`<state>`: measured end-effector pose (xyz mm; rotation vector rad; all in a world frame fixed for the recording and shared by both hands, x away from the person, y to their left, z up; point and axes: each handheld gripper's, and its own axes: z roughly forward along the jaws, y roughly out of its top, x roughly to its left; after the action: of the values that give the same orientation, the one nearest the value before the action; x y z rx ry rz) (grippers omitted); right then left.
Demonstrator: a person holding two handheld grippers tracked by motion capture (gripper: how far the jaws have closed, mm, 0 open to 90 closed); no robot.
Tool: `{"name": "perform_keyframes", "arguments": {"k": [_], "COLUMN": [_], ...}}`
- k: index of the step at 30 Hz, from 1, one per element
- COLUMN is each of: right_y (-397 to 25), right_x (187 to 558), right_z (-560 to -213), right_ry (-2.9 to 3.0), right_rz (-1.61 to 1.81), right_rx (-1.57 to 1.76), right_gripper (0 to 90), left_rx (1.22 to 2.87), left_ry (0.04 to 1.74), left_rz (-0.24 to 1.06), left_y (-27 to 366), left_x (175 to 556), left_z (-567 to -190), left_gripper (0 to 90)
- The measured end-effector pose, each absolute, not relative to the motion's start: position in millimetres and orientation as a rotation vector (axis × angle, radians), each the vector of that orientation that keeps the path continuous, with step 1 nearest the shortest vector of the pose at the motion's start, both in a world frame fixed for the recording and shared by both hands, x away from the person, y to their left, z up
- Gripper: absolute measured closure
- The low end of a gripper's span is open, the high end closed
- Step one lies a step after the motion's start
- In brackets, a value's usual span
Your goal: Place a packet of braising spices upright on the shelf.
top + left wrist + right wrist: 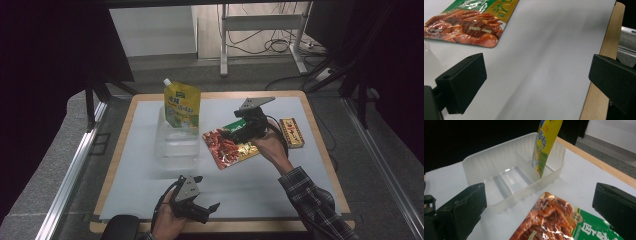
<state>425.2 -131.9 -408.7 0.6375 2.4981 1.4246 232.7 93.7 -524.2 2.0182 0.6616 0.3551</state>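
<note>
Slippage is the main risk. High view: right tongs (235, 133) hover spread over the flat meat snack pouch (231, 146) on the bench (150, 200), beside the clear divided tray (176, 142); left tongs (202, 202) idle, released. Left gripper view: the glossy film lies flat and offers no raised edge. Right gripper view: the yellow spout pouch (545, 147) leaning in the tray's end compartment could topple if bumped.

clear tray (176, 150) just left of snack pouch (227, 150)
</note>
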Motion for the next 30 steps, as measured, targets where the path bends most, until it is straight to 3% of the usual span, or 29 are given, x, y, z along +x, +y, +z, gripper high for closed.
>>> {"name": "perform_keyframes", "arguments": {"k": [30], "right_y": [-193], "right_x": [400], "right_z": [-440], "right_ry": [2.503], "right_rz": [1.341], "right_rx": [0.736], "right_gripper": [0.0], "left_rx": [2.033], "left_ry": [0.751], "left_rz": [0.345], "left_y": [90], "left_x": [242], "left_z": [-522], "left_gripper": [0.4]}}
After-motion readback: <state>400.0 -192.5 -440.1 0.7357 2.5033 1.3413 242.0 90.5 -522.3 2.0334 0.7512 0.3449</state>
